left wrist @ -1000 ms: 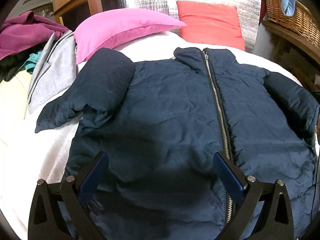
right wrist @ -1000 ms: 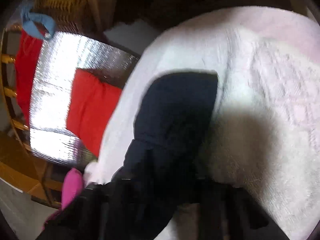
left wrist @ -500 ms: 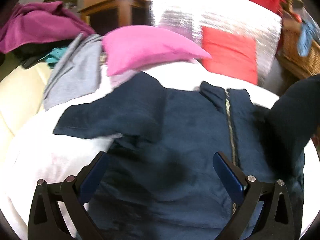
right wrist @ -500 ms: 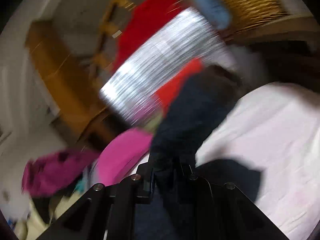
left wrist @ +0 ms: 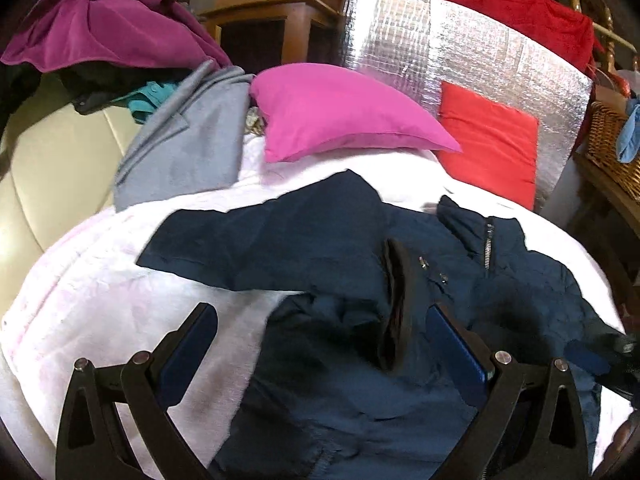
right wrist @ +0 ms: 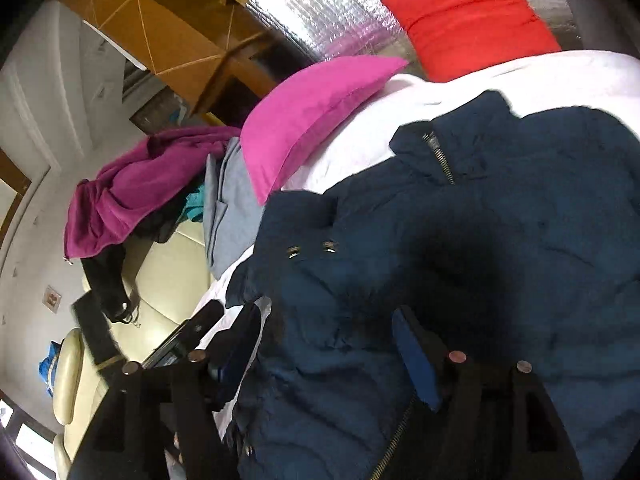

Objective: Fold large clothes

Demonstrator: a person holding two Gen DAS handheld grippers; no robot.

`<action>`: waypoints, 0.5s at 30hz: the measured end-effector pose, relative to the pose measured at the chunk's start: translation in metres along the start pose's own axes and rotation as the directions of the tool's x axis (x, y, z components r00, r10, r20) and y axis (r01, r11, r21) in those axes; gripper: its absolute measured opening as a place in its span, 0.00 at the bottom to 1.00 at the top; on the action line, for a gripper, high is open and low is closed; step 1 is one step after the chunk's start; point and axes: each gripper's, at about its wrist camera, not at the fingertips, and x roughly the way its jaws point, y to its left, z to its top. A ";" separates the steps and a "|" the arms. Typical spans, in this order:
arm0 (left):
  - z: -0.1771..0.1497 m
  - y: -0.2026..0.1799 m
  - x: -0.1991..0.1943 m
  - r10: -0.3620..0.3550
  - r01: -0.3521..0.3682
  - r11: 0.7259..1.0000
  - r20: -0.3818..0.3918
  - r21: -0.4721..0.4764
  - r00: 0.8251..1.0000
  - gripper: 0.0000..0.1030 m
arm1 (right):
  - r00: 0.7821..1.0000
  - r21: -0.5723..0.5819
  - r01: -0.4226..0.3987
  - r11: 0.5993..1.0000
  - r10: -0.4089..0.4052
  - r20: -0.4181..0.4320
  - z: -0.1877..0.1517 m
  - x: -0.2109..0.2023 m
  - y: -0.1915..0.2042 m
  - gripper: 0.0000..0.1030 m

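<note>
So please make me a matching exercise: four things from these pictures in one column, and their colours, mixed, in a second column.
Things:
1. jacket
2. pillow beside the grey garment
3. cushion against the silver panel
4. blanket under the jacket

Colours:
A. red
B. white
C. navy blue
D. pink

Pairs: 1-C, 2-D, 3-A, 4-B

Navy jacket (left wrist: 360,360) on white blanket (left wrist: 100,300), magenta pillow (left wrist: 340,112), red cushion (left wrist: 492,144) (silver quilted backing (left wrist: 440,48)).
</note>
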 end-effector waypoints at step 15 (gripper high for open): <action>-0.019 -0.032 0.041 -0.035 0.040 0.999 -0.159 0.024 0.987 0.76 | 0.914 0.345 0.313 0.885 -0.379 0.143 0.020 -0.103 -0.173 0.70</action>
